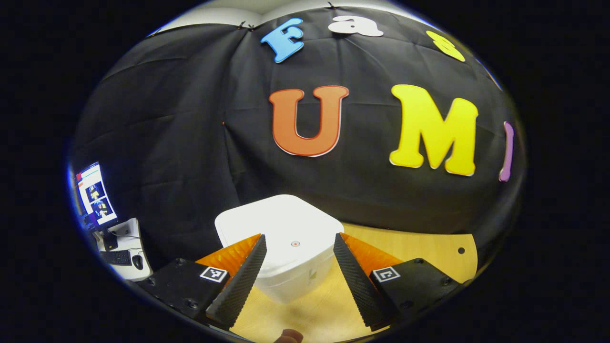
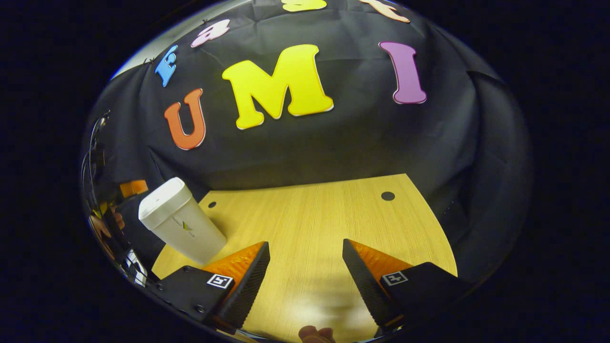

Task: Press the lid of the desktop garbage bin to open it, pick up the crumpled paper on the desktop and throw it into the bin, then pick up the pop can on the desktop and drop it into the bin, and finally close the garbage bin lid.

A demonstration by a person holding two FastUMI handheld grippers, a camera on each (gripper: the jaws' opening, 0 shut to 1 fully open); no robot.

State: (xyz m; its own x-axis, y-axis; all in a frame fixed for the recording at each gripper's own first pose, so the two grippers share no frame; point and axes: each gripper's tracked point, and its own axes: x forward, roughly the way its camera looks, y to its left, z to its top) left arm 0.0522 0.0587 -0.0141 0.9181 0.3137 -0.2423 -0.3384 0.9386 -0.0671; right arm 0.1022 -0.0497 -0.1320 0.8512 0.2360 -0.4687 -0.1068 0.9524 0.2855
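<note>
Left gripper (image 1: pixel 298 245) was wide open over the bin (image 1: pixel 281 238), holding nothing; I saw its lid (image 1: pixel 279 224) closed. Right gripper (image 2: pixel 306 250) gaped empty above the wooden desktop (image 2: pixel 324 214), bin standing far left. Monitor (image 1: pixel 95 195) and keyboard (image 1: pixel 115 257) sat beyond the cloth wall (image 1: pixel 190 119).

Your left gripper (image 1: pixel 298 259) and right gripper (image 2: pixel 305 267) each have wedge-shaped fingers with ridged inner faces, on black screw-fastened mounts bearing small square black-and-white markers.
</note>
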